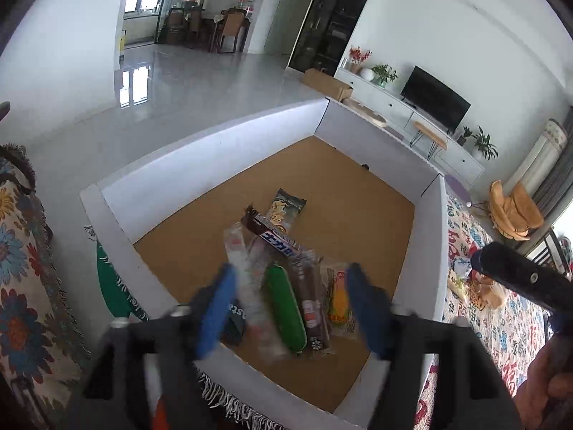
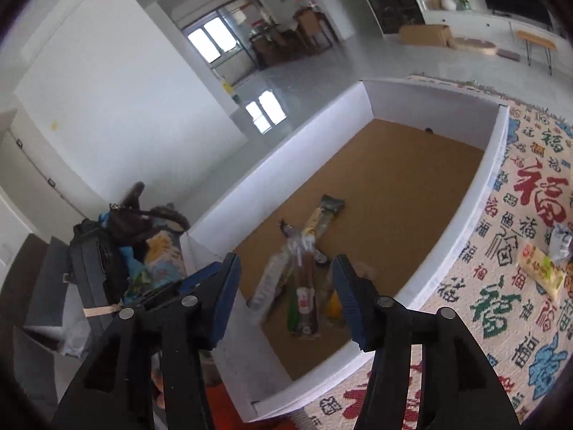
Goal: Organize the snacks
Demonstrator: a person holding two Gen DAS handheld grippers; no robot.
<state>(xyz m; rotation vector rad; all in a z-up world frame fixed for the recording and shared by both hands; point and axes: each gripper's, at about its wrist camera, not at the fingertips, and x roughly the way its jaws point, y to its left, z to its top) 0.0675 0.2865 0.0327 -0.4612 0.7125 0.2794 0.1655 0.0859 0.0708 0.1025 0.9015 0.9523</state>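
My left claw (image 1: 290, 308) and right claw (image 2: 286, 297) both hang spread and empty above the white-walled box (image 2: 286, 165). I judge one drop-off done; next calls for fetching the yellow packet (image 2: 540, 272) lying outside on the patterned cloth (image 2: 501, 322), by the box's right wall. The snack pile (image 1: 286, 279), crinkly wrapped sticks overlapping, sits toward the box's near edge.

Left gripper (image 1: 292, 308): jaws standing wide apart, gripping nothing, pointing downward. Right gripper (image 2: 286, 299): jaws standing parted, gripping nothing, angling downward, its black body showing in the left view.
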